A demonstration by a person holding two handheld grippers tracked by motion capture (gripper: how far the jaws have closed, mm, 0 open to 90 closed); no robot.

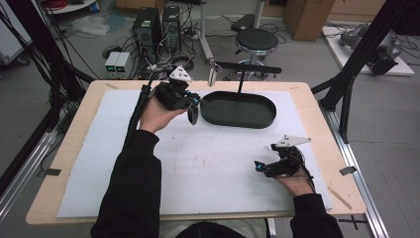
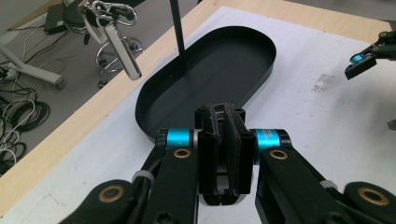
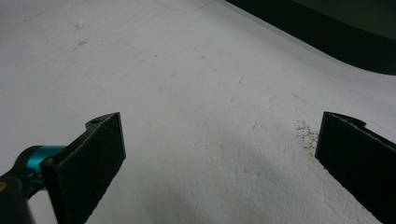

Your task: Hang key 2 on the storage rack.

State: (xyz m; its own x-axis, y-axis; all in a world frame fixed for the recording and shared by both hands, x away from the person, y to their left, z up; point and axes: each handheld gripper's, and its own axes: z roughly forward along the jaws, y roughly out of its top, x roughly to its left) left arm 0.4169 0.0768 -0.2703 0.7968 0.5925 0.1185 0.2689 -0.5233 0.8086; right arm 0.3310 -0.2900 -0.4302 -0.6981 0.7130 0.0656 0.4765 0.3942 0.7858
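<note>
Black block in the left gripper, hanging just short of the tray.

The left gripper (image 2: 223,144) has its jaws pinched tight on a small black ribbed plastic block (image 2: 223,161), which is off the table and just beside the near end of the matt black oval tray (image 2: 154,112). I'd say the pick-up is done and the setting down is left, since the shallow tray lies bare inside. A thin black post (image 2: 177,32) rises from the tray's far wall, with a shiny silver metal bar on a key ring (image 2: 122,51) dangling near it. The right gripper (image 3: 219,154) rests with its jaws wide apart and nothing between its felt-like pads, over the grainy white foam sheet (image 1: 208,163) covering the pale wooden table (image 1: 74,148).
</note>
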